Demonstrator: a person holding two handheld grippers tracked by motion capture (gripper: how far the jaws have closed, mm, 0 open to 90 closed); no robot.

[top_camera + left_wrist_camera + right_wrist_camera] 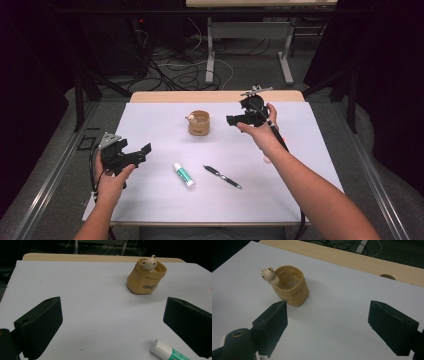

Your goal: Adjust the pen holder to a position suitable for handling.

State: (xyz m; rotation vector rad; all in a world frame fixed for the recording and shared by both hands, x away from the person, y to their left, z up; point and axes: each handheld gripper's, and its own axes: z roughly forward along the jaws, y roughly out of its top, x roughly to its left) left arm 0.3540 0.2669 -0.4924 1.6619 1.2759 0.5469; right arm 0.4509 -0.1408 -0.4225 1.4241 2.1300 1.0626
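Note:
A tan pouch-shaped holder [199, 123] with a small bear figure on its rim stands at the middle back of the white sheet; its inside looks empty in the right gripper view [290, 286]. My right gripper [235, 115] hovers just right of it, jaws open and bare [328, 306]. My left gripper [142, 154] rests low at the left, open with nothing between its jaws [112, 305], facing the holder [146, 277]. A white and green glue stick [183, 175] lies at the front centre, close to the left gripper's right jaw [170, 352]. A black pen [222, 177] lies right of it.
The white sheet [300, 150] covers most of a wooden table, whose bare strip [215, 96] runs along the back with a round hole [387, 276]. Beyond it are cables on the floor and another table's metal legs [210, 55].

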